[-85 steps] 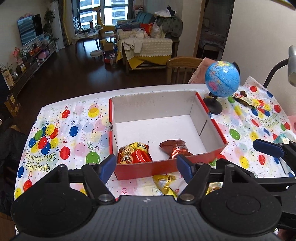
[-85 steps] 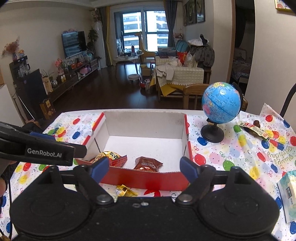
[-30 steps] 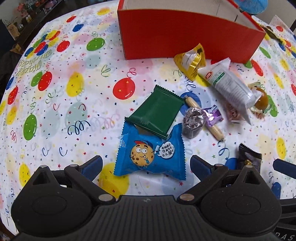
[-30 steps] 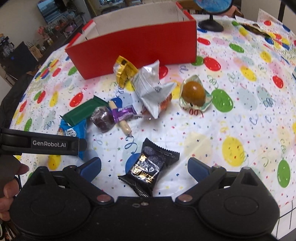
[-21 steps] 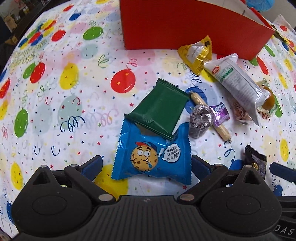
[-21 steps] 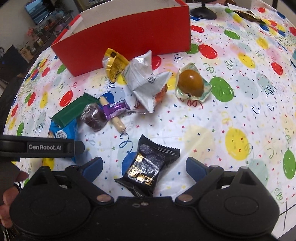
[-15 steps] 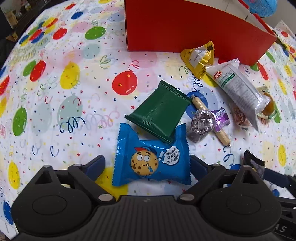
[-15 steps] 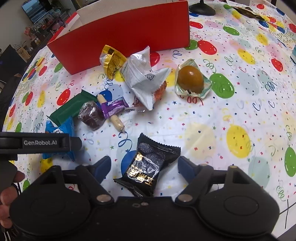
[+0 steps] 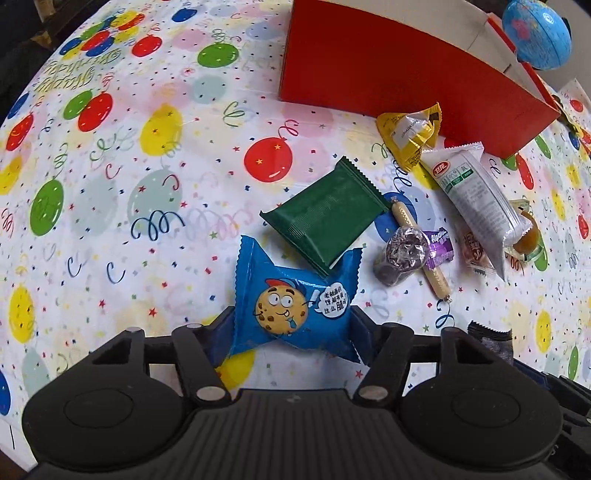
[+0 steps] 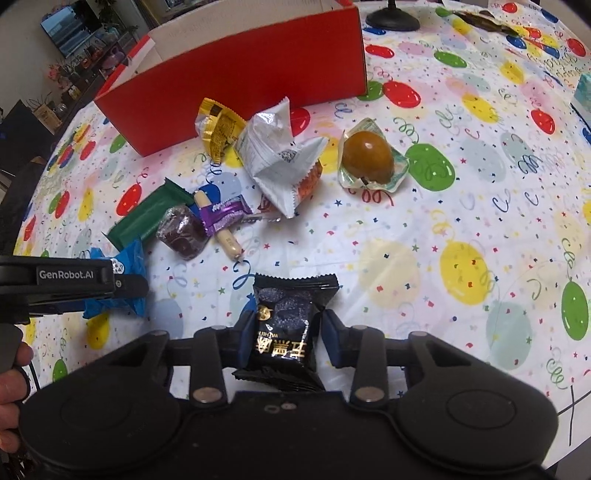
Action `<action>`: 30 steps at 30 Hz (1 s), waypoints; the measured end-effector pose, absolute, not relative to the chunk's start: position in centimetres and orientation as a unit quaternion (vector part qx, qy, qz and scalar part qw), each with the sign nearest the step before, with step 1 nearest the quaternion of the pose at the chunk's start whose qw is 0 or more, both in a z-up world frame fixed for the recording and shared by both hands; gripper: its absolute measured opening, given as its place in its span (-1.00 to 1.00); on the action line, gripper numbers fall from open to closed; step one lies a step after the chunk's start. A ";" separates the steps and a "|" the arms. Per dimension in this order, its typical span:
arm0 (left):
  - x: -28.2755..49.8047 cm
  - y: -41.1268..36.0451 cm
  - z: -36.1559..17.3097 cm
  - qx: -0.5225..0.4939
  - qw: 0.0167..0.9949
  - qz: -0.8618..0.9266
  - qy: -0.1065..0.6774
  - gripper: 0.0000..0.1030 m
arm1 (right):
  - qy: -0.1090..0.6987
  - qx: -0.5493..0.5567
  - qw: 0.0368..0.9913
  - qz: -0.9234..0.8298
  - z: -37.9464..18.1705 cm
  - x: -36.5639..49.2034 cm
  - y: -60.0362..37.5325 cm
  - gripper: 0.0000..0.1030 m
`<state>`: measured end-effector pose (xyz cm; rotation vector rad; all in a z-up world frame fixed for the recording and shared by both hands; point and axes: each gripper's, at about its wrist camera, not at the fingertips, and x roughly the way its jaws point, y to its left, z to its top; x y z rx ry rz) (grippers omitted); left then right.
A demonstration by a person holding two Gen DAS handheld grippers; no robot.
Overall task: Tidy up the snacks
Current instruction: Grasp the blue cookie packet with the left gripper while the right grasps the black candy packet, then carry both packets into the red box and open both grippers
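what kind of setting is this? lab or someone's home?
Most likely a home, at a table set for snacks. A balloon-print birthday tablecloth covers it, a TV and cluttered shelf sit behind the red box, and a small globe stands nearby. No lab fixtures show.

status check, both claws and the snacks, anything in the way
Left claw closing on the blue cookie packet. Right claw closing on the black packet. Green packet overlaps the blue one's far edge.
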<state>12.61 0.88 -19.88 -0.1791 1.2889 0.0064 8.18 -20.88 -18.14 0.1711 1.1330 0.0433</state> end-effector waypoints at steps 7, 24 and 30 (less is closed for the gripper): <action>10.8 0.7 -18.1 -0.094 0.802 0.008 0.590 0.18 | 0.510 0.073 0.856 0.037 -16.4 7.0 -21.1 -0.41; 9.3 -1.4 -9.1 -0.088 0.855 -0.006 0.510 0.19 | 0.429 0.064 0.898 0.074 -8.7 6.9 -22.0 -0.41; 11.1 -2.3 -6.7 -0.075 0.870 -0.018 0.487 0.19 | 0.397 0.056 0.913 0.073 -6.0 8.8 -22.0 -0.41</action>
